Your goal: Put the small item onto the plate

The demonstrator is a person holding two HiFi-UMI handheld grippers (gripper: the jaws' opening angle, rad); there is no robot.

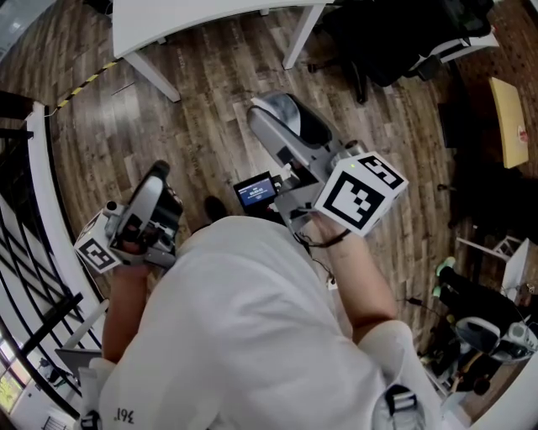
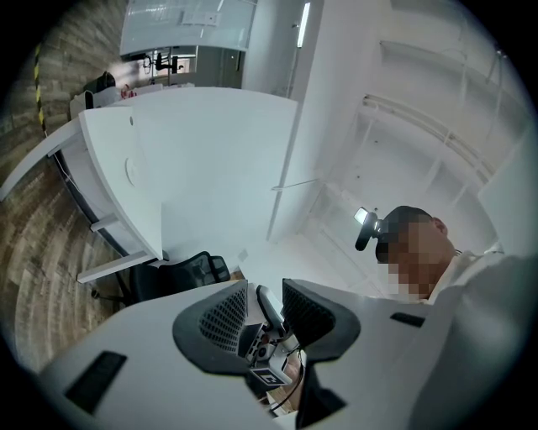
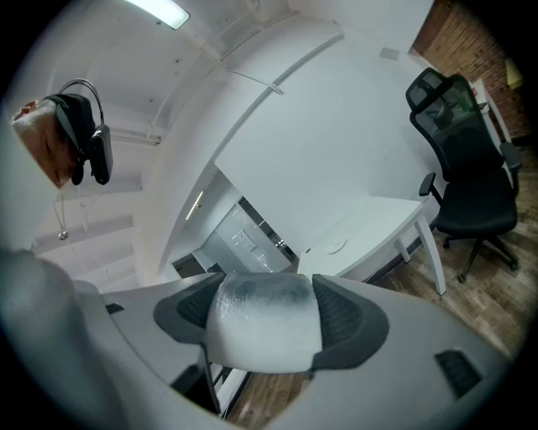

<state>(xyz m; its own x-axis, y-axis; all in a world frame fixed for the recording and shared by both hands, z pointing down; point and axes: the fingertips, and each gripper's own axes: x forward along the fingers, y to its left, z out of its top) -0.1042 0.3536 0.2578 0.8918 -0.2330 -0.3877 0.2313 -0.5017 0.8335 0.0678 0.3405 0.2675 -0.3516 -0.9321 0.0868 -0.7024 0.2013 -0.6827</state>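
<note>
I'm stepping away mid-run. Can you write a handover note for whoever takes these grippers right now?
Left gripper: fingers apart, nothing between them.
Right gripper: fingers closed on a whitish rounded item, presumably the small item.
No plate shows in any view; wooden floor below, white table ahead.
Done: item grasped.
Left: find the plate, set the item on it.

Head view looks steeply down; both gripper views tilt upward, sharing the desk [image 2: 193, 159].
</note>
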